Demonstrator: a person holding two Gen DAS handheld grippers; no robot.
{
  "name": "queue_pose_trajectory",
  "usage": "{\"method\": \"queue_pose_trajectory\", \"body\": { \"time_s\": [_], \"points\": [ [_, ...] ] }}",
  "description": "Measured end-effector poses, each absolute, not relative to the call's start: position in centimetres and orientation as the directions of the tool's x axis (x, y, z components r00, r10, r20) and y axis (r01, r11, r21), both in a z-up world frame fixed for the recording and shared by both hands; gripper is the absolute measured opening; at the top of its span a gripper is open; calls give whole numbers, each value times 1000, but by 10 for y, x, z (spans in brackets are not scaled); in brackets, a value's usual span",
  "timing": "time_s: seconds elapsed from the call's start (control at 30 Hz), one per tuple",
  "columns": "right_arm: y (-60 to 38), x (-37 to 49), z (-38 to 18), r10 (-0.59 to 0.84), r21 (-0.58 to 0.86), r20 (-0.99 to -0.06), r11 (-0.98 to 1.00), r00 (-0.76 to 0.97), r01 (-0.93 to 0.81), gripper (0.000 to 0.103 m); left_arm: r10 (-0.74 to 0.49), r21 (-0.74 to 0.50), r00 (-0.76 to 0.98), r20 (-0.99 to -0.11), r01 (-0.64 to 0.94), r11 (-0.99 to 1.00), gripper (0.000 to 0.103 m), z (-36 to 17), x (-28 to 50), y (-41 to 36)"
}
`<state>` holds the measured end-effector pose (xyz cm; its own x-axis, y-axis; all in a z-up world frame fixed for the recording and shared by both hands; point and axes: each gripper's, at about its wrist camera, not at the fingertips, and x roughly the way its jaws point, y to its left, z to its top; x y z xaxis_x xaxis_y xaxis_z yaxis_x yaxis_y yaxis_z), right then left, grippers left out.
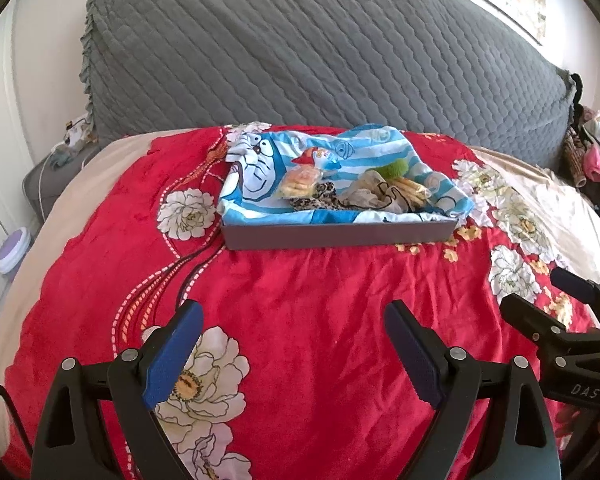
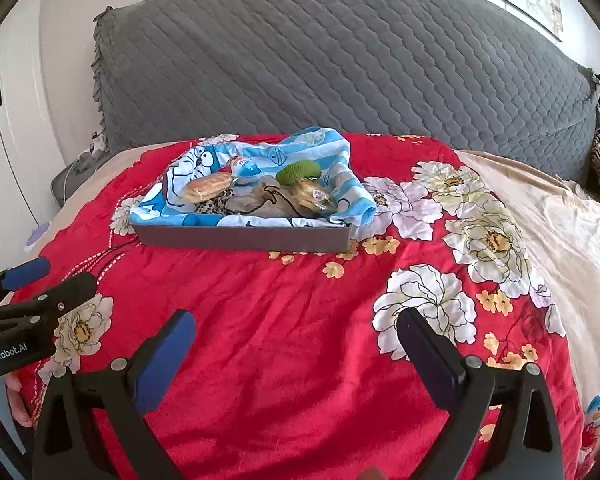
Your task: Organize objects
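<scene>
A shallow grey tray (image 1: 340,236) (image 2: 244,238) sits on the red flowered bedspread (image 1: 300,300) (image 2: 284,304). It holds a blue striped cartoon cloth (image 1: 256,172) (image 2: 192,164), two wrapped buns (image 1: 300,182) (image 2: 208,188), an egg-shaped sweet (image 1: 320,158) (image 2: 244,168), a green knitted piece (image 1: 396,168) (image 2: 298,172), a leopard-print item (image 1: 320,196) and a beige pouch (image 2: 248,204). My left gripper (image 1: 292,344) is open and empty, well short of the tray. My right gripper (image 2: 296,356) is open and empty too. Another egg-shaped sweet (image 2: 596,420) lies at the right edge of the bed.
A large grey quilted cushion (image 1: 320,60) (image 2: 340,60) stands behind the tray. Clothes (image 1: 592,152) are piled at the far right. A white and purple jar (image 1: 14,252) sits on the floor at the left. White cupboard doors (image 2: 4,140) are on the left.
</scene>
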<state>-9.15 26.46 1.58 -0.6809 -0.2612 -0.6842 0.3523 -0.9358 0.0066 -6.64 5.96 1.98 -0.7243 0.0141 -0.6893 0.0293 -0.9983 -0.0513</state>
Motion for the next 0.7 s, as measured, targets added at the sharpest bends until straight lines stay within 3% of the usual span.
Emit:
{"method": "queue_pose_trajectory", "body": {
  "time_s": [0.4, 0.7],
  "points": [
    [271, -88, 2, -272, 41, -682, -941, -679, 336, 101, 42, -77, -723, -690, 16, -997, 92, 4, -66, 61],
    [271, -84, -13, -232, -30, -667, -941, -708, 337, 101, 35, -67, -725, -688, 16, -998, 92, -10, -64, 60]
  ]
}}
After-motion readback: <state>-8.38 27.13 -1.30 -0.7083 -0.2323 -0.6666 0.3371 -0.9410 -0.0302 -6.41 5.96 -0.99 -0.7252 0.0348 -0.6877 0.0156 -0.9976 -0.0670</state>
